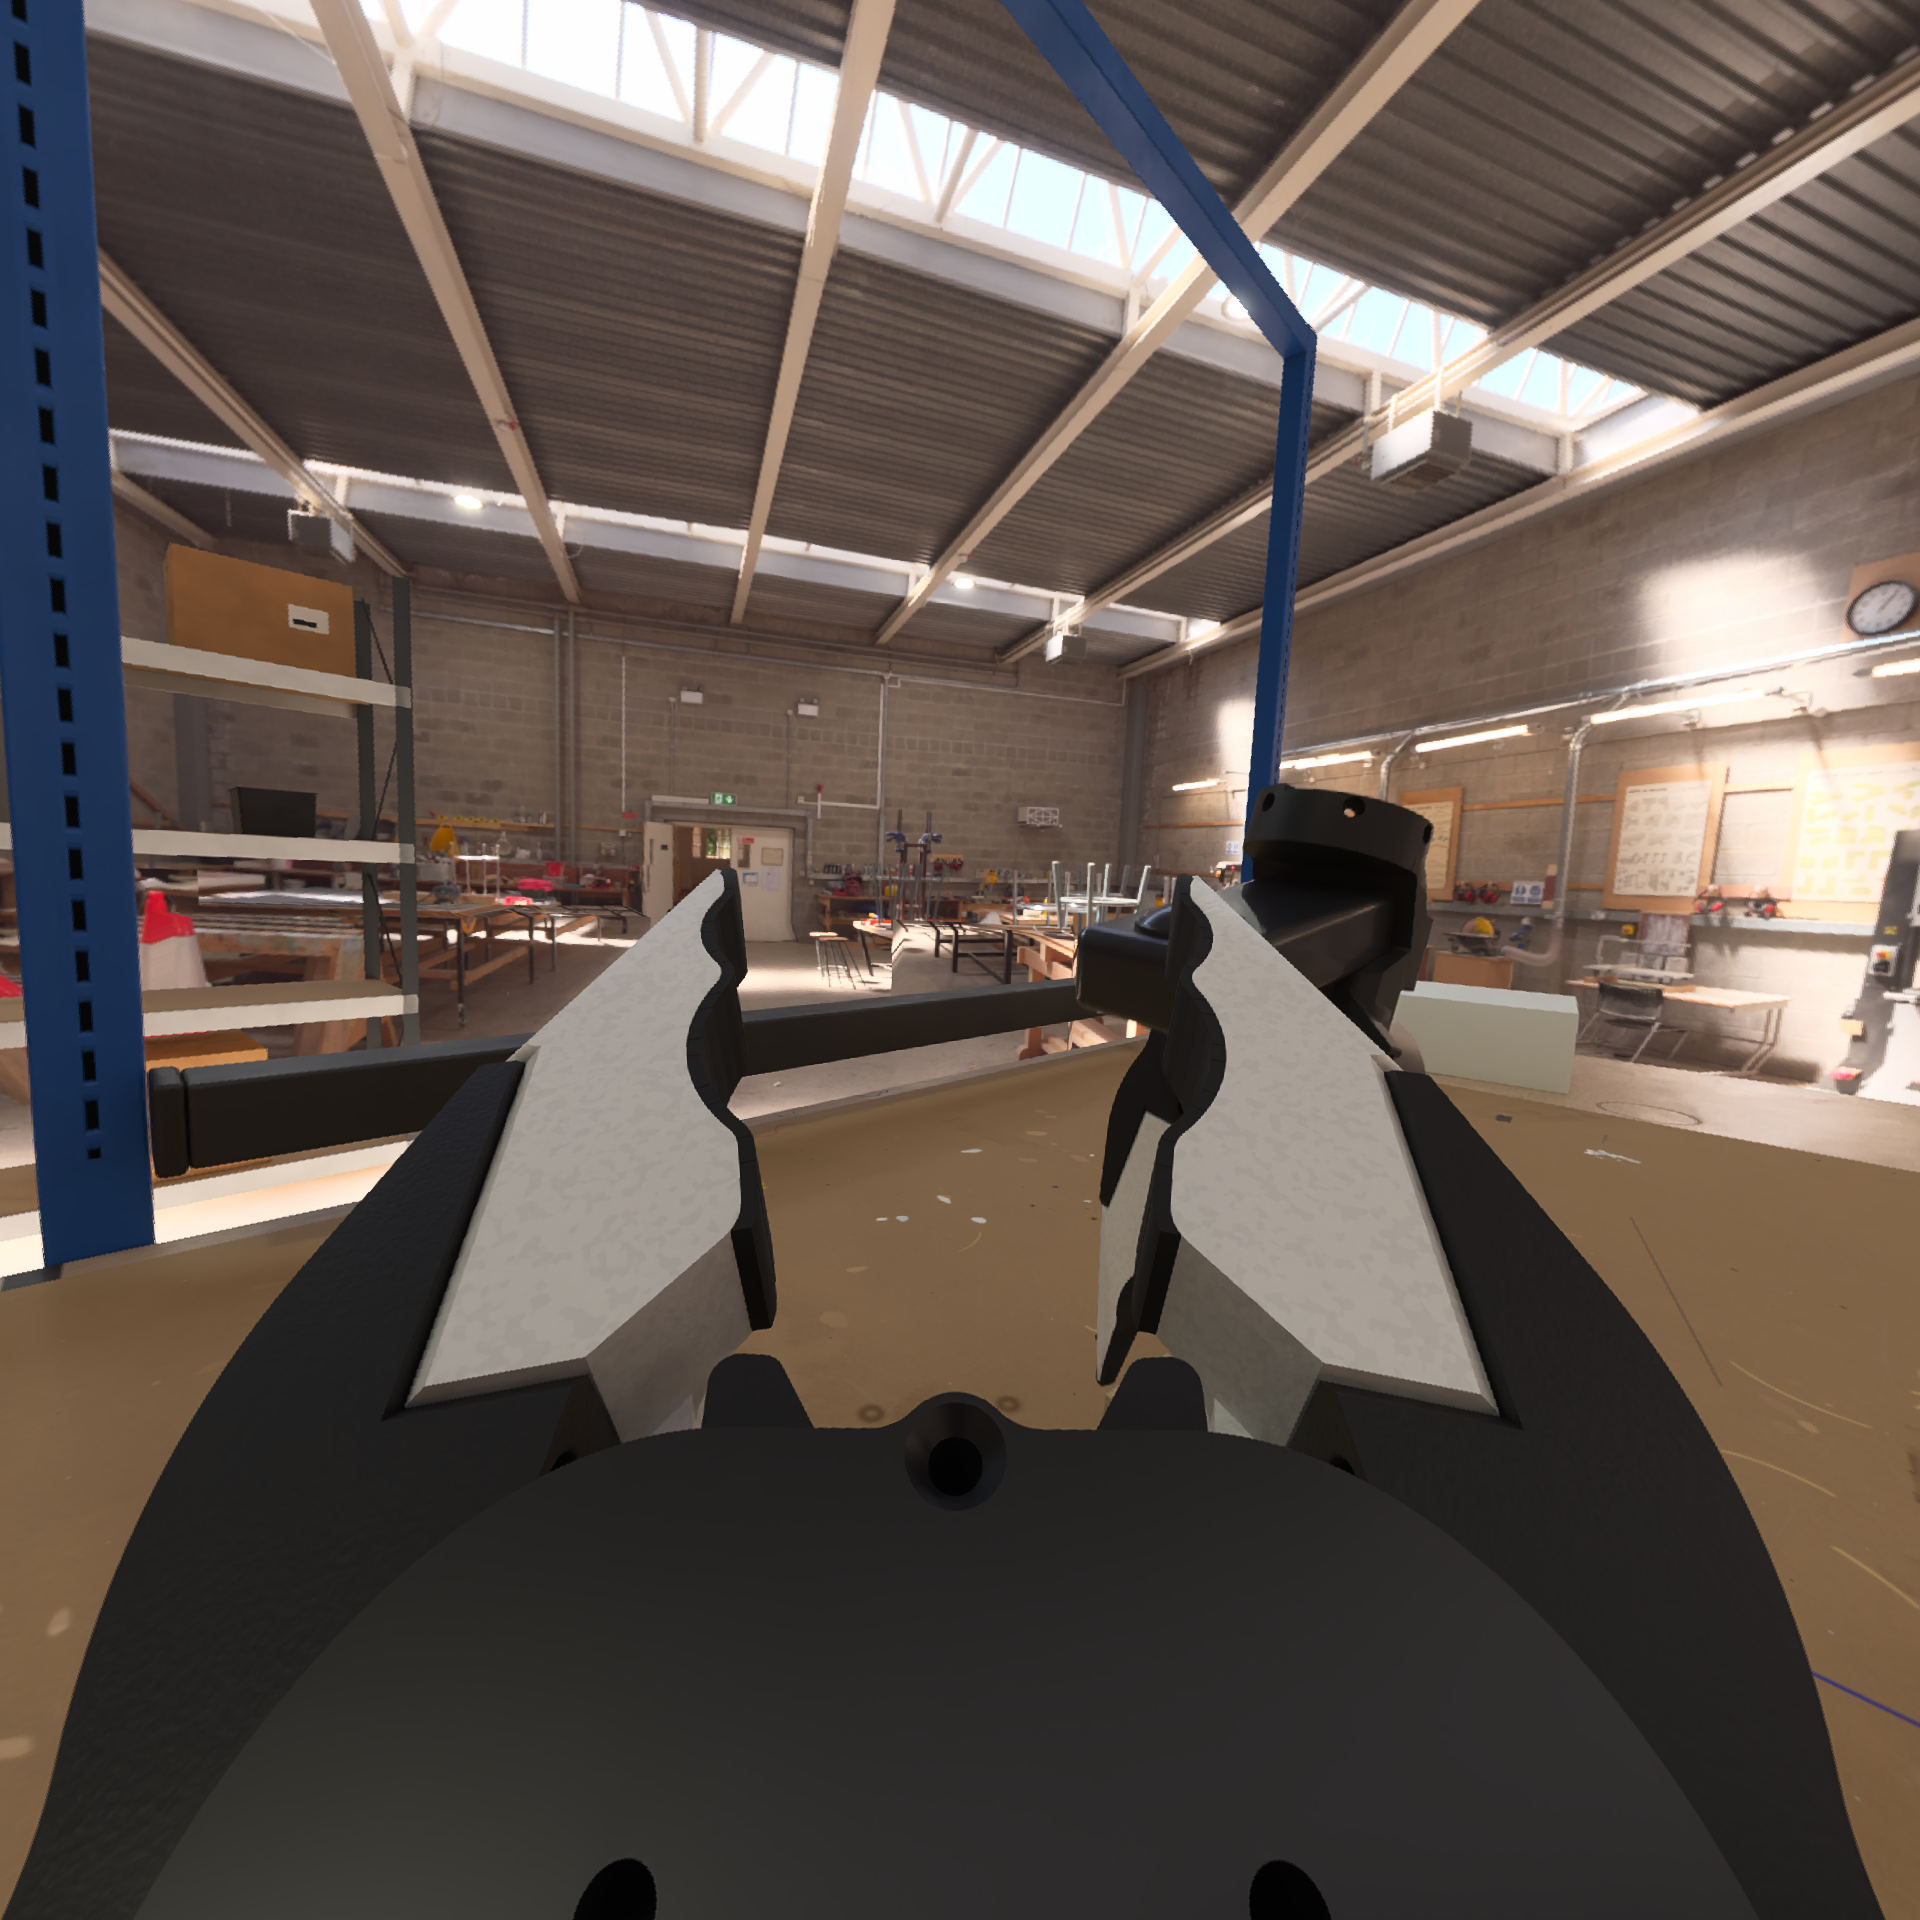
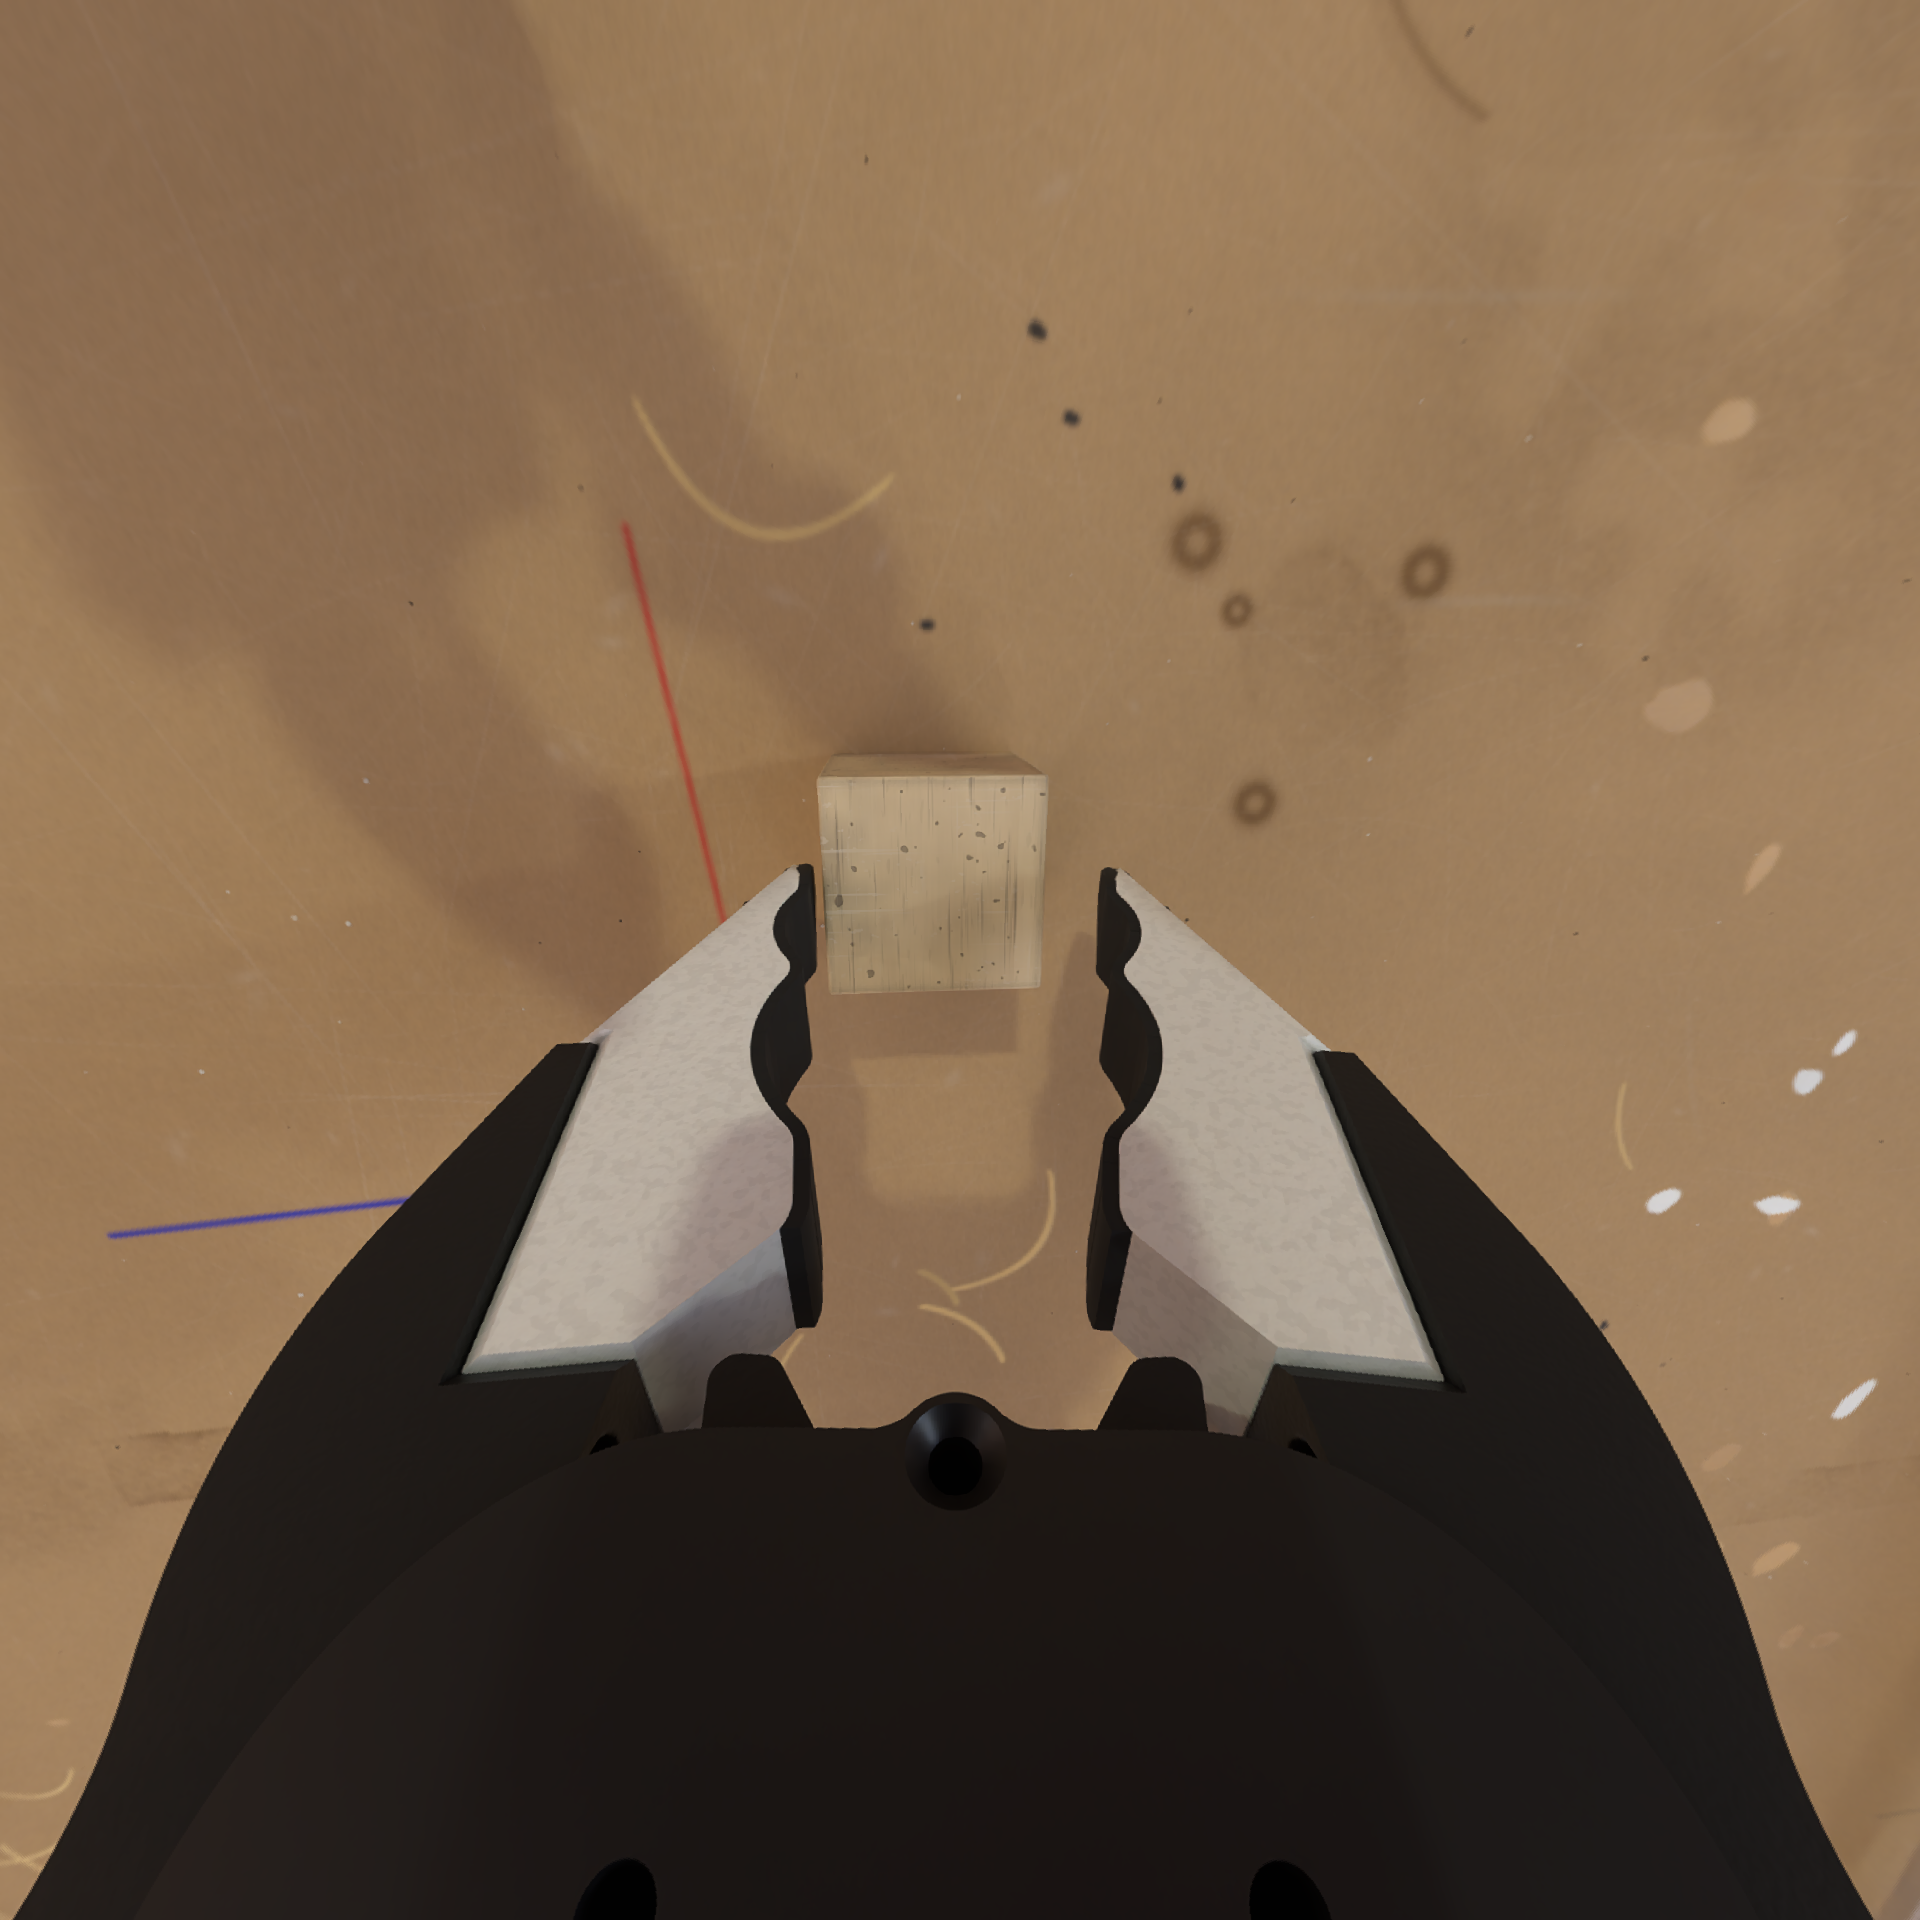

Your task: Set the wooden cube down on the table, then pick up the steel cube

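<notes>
In the right wrist view I look straight down at the brown table (image 2: 1455, 727). The pale wooden cube (image 2: 932, 914) lies between the tips of my right gripper (image 2: 954, 873). The jaws stand open, wider than the cube. The left fingertip (image 2: 774, 914) is right beside the cube, and a gap shows on the cube's right. The cube appears to rest on the table. My left gripper (image 1: 956, 883) is open and empty, pointing level across the table. The right gripper's black body (image 1: 1330, 914) shows beyond its right finger. No steel cube is in view.
A long black bar (image 1: 416, 1091) crosses behind my left gripper's fingers. Blue rack posts stand at the left (image 1: 62, 727) and behind the other gripper (image 1: 1283, 582). A white block (image 1: 1486, 1039) sits past the table's far edge. Red (image 2: 670, 717) and blue (image 2: 260, 1216) lines mark the table.
</notes>
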### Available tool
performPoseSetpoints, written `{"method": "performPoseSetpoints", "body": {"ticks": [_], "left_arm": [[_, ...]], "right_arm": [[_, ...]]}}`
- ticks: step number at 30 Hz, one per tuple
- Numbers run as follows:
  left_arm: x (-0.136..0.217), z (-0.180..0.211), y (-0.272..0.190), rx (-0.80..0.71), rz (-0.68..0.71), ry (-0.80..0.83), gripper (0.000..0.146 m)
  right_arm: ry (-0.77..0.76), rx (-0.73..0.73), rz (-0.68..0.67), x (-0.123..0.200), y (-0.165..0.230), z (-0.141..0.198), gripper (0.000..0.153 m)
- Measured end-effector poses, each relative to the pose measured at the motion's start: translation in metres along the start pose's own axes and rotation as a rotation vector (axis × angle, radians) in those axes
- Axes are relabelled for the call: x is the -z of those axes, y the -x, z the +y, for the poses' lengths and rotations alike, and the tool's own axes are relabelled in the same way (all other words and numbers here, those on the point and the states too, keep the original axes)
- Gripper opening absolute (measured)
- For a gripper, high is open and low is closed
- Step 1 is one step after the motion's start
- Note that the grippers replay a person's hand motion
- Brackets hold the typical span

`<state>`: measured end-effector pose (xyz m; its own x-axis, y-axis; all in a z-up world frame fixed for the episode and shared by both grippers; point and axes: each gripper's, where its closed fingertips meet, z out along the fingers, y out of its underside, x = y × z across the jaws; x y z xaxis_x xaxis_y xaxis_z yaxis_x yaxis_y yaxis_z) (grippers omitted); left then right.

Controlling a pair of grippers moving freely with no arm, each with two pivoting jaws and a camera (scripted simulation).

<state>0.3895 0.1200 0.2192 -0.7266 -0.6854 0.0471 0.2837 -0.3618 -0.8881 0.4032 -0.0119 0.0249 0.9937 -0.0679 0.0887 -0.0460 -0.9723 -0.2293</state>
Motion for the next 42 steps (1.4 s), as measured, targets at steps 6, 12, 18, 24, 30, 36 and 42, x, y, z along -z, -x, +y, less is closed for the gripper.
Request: {"method": "performPoseSetpoints", "body": {"ticks": [6,12,18,24,30,36,42], "left_arm": [[-0.001,0.004,-0.003,-0.032,0.001,0.020,0.082],[-0.005,0.013,-0.010,-0.083,0.015,0.063,0.082],[-0.008,0.027,-0.023,-0.150,0.046,0.140,0.081],[-0.002,0.069,-0.031,-0.202,0.106,0.440,0.080],[0.039,0.053,-0.021,-0.211,0.095,0.679,0.079],[0.123,0.014,0.080,-0.258,-0.297,1.033,0.075],[0.194,0.048,0.165,-0.164,-0.601,1.296,0.058]], "right_arm": [[-0.296,-0.045,0.071,0.050,-0.005,-0.021,0.067],[-0.989,-0.199,0.346,0.146,-0.009,-0.019,0.087],[-1.433,-0.324,0.616,0.147,0.003,0.044,0.089],[-1.377,-0.347,0.610,0.134,0.005,0.051,0.089],[-1.312,-0.329,0.615,0.123,0.003,0.050,0.091],[-1.367,-0.277,0.601,0.132,0.011,0.045,0.096],[-1.343,-0.303,0.581,0.125,0.009,0.046,0.098]]}}
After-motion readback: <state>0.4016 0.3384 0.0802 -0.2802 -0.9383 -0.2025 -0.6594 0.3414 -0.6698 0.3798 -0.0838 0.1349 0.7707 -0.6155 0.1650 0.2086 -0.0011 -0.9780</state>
